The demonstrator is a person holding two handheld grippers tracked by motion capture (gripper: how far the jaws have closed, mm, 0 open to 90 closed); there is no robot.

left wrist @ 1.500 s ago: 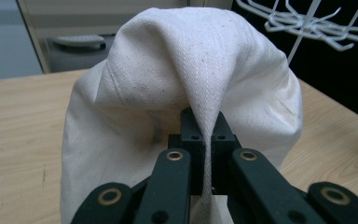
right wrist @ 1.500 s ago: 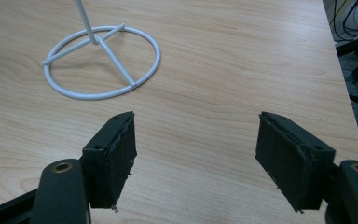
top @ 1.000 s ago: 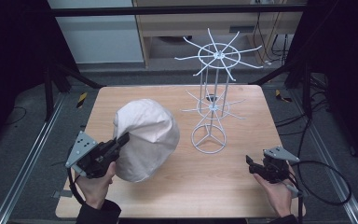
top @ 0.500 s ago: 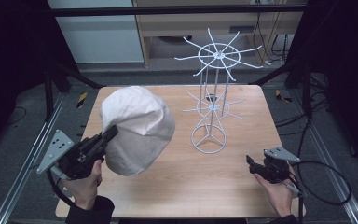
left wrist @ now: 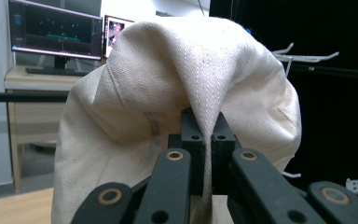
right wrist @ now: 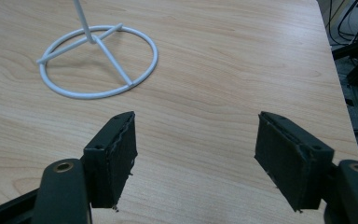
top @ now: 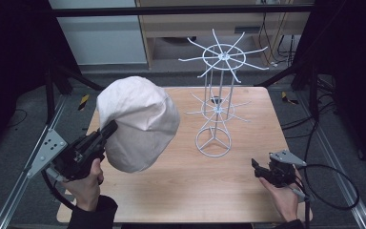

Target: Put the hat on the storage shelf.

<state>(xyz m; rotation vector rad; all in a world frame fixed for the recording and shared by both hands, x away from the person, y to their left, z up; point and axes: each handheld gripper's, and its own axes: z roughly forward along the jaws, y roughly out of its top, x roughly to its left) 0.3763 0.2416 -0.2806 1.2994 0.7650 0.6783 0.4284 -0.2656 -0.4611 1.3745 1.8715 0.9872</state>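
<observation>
The left gripper (top: 106, 132) has lifted the cream hat (top: 138, 121) higher off the tabletop (top: 248, 191), jaws clamped on its fabric (left of the white wire rack (top: 214, 112)); the right gripper (right wrist: 196, 158) gapes empty.

The high view looks forward and down from above the person's side, taking in the whole table (top: 228, 191), with the white wire rack (top: 217, 112) toward the far side. The left gripper view sits low and faces level, pressed close against the cream cloth cap (left wrist: 177, 88), with rack prongs past its edge. The right gripper view tilts down at the table (right wrist: 223, 70) from near, sharing the rack's ring base (right wrist: 98, 65) with the high view.
</observation>
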